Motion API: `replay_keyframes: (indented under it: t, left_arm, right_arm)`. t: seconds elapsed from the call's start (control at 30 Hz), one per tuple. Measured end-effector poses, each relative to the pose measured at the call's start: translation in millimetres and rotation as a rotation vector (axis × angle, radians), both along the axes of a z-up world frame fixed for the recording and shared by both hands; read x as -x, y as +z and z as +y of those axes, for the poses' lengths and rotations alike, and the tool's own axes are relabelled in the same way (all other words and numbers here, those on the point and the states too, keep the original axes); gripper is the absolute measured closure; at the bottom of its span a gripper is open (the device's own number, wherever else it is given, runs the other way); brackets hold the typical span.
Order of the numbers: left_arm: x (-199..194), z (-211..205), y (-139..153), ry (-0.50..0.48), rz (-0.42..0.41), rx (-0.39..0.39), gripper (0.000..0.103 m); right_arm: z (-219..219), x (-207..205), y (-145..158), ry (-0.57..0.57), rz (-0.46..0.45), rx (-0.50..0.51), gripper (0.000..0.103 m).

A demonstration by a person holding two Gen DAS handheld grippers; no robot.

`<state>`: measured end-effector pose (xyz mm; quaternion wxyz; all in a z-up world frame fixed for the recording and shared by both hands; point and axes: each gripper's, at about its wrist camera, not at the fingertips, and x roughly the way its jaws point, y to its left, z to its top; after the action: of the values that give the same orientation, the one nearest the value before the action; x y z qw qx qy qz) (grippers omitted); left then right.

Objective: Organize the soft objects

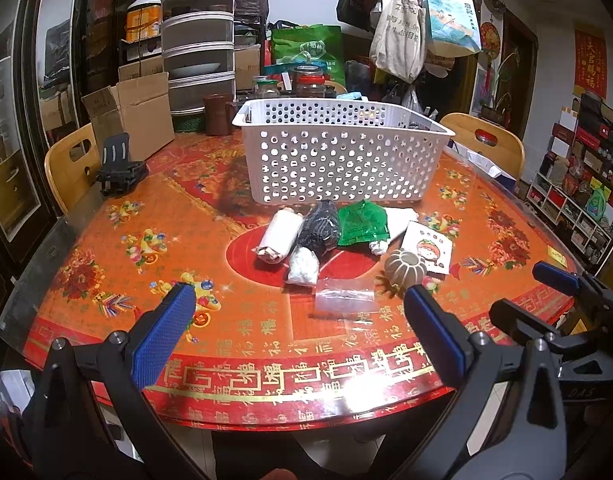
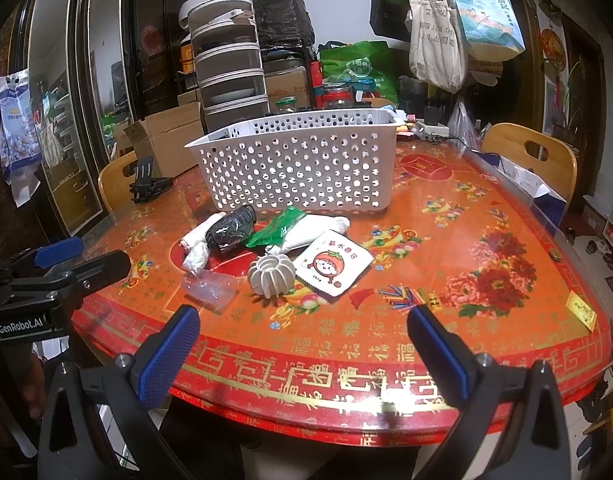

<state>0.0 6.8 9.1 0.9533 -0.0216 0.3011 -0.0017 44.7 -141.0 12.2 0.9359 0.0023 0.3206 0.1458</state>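
We hold both grippers, left [image 1: 298, 312] and right [image 2: 302, 332], empty with fingers spread wide, at the table's [image 2: 506, 320] near edge. The soft items [image 1: 318, 228] lie clustered before the basket [image 1: 338, 152]; sorting seems unstarted, and next we must reach forward and pinch one.
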Motion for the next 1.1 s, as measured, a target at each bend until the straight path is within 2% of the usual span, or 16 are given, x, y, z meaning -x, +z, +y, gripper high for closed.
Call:
replay_keyframes:
  t: [0.7,1.03,1.1]
  left_arm:
    - [-5,0,-6,0.003,0.013,0.005,0.0]
    - [-19,5,-19,0.002,0.03,0.008,0.0]
    - [-25,7,-24,-0.013,0.033,0.026,0.0]
  right_arm:
    - [0,0,-3,-0.002,0.009,-0.001,0.0]
    - [1,-10,-14,-0.006,0.04,0.0,0.0]
    - [-2,-14,-16,0.005,0.036,-0.033,0.0]
